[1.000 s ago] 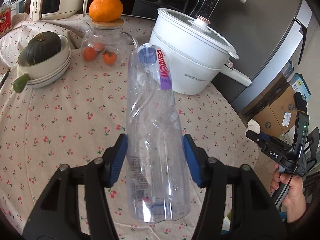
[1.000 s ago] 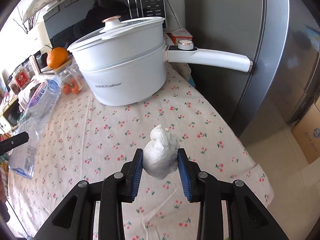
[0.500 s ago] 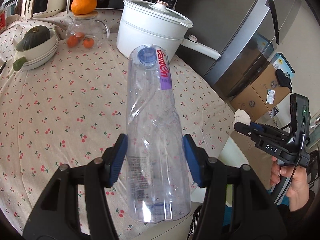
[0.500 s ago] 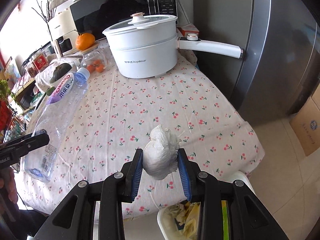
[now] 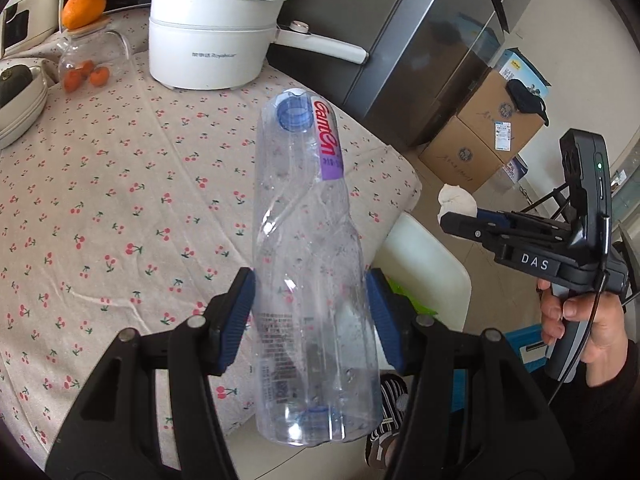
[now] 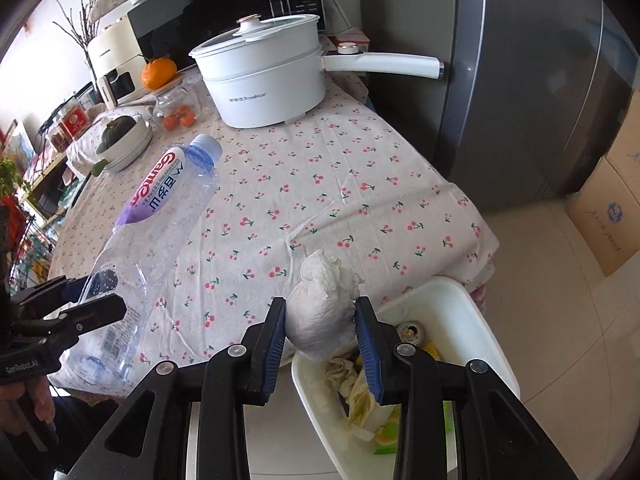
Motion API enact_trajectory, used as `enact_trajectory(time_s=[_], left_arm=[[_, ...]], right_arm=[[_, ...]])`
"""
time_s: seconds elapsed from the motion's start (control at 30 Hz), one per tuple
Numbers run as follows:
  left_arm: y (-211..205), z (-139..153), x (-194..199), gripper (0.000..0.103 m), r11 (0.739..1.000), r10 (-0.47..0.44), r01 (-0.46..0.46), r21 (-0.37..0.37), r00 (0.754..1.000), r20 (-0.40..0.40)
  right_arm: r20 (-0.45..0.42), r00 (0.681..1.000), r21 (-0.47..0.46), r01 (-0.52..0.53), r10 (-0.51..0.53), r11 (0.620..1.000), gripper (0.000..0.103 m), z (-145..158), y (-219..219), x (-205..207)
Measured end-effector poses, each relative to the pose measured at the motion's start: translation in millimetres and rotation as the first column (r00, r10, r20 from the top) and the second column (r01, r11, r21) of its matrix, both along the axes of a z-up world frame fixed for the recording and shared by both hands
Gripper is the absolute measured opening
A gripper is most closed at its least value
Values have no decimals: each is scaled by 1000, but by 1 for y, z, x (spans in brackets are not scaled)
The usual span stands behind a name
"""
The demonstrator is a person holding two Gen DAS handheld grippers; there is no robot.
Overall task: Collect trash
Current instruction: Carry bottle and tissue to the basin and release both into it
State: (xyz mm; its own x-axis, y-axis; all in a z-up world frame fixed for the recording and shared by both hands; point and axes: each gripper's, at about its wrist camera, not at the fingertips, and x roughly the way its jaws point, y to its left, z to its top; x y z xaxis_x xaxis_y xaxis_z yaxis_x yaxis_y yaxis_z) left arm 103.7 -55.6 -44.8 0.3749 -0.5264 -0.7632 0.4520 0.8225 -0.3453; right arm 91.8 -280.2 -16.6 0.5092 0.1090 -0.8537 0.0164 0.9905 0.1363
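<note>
Left hand-held gripper (image 5: 310, 316): angled downward, blue pads pressed on the lower body of a crumpled clear plastic bottle (image 5: 308, 248), cap pointing away, above the near edge of the surface (image 5: 120, 184).
Right hand-held gripper (image 6: 320, 336): angled downward, jaws narrowly set, clamped on a white paper wad (image 6: 322, 316) over the white trash bin (image 6: 472, 320).
Right hand (image 5: 588, 328): seen only in the left wrist view, wrapped round the handle.
Bin contents: visible only in the right wrist view.
Far end: white pot (image 6: 264, 80).

Crumpled clear bottle (image 5: 312, 264) held aloft; tissue wad (image 6: 322, 312) above bin (image 6: 476, 320).
</note>
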Motion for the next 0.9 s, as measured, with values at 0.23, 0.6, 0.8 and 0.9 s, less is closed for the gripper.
enact_trajectory(time_s=[0.23,0.6,0.8,0.9], left_arm=[[-64,-17,-15,59,988,-152,153,27,988,-40],[-164,-61,-45,59,916,-373,385,111,920,-117],[-183,-90,-37,59,908,-364,389,153,916,-170],[-185,-86,-33,53,910,-377,395,131,915,-142]], right_arm=[[-34,994,-23,107,-107,994,35,-7,-55,-25],[-140,957,-29,251,-252,968,35,-35,-133,-70],[-176,945,-21,278,-277,960,35,-43,-145,-71],[-189,948,-23,257,-256,966,36,-48,-139,-65]])
